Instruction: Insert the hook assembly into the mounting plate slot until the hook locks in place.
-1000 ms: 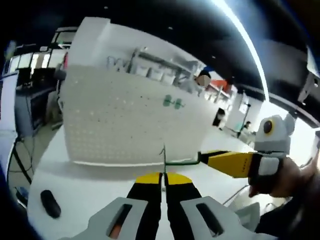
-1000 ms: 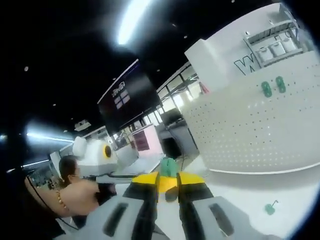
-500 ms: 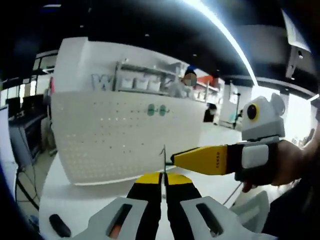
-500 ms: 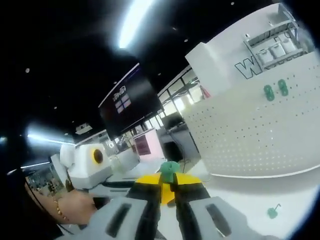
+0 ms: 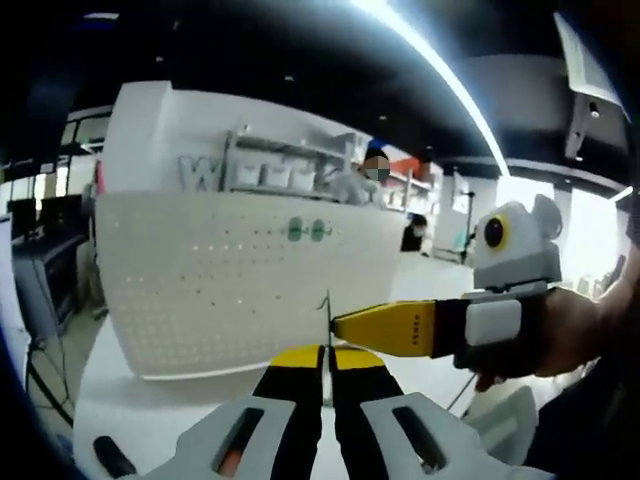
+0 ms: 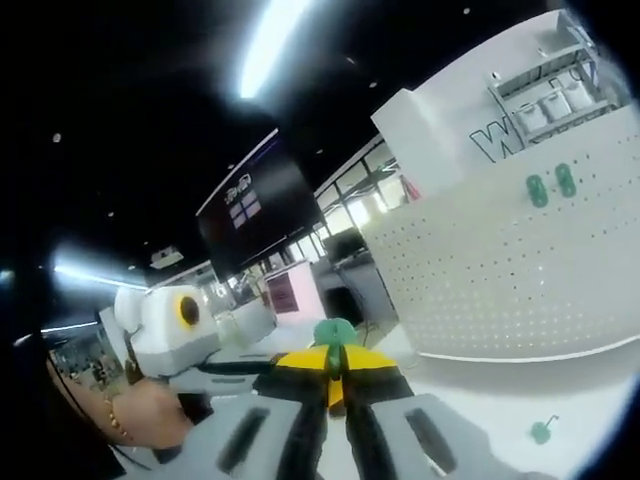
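Left tool (image 5: 327,352) clamps the thin wire hook (image 5: 327,318), pointing up; right tool (image 6: 335,362) is shut on its green plate (image 6: 334,332). Right tool's tip touches the wire side-on. Pegboard (image 5: 230,270) stands well ahead.

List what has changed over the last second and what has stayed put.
The right hand-held gripper has drawn in until its tip meets the thin wire pinched in the left hand-held gripper. The green piece stays clamped in the right one. The pegboard keeps its two green hooks.
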